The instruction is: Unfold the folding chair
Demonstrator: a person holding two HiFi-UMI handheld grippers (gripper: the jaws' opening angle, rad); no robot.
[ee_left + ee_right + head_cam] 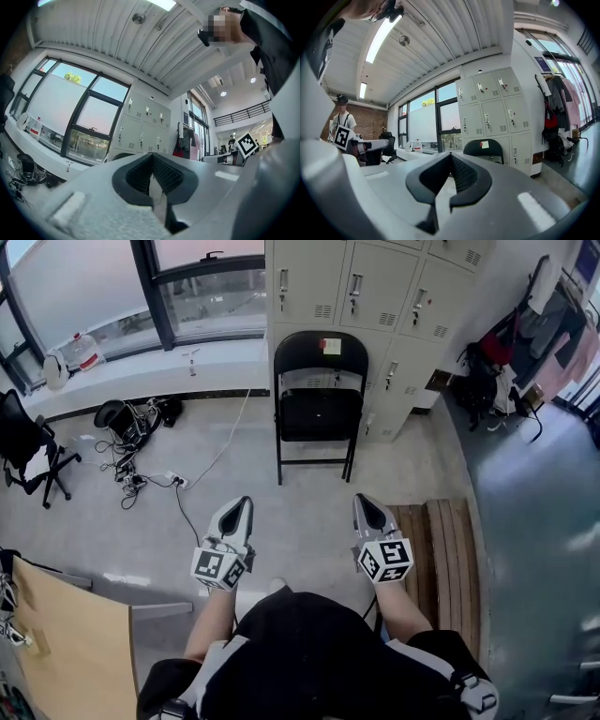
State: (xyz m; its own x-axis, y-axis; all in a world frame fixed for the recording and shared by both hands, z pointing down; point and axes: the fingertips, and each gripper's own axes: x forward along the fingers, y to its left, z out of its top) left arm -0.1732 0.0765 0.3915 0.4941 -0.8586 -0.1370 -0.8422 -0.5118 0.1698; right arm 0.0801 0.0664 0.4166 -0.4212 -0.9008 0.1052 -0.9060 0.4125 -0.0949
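Before the lockers point(375, 287) (doors closed), a black folding chair point(320, 413)

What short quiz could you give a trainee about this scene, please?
1. True or false: the left gripper is holding the folding chair.
2. What stands right behind the chair? A) lockers B) a sofa C) a fridge
3. Fill in: the jaws of the right gripper are ____ (open or shut).

Key: 1 false, it is well short of the chair and holds nothing; 2 A; 3 shut.
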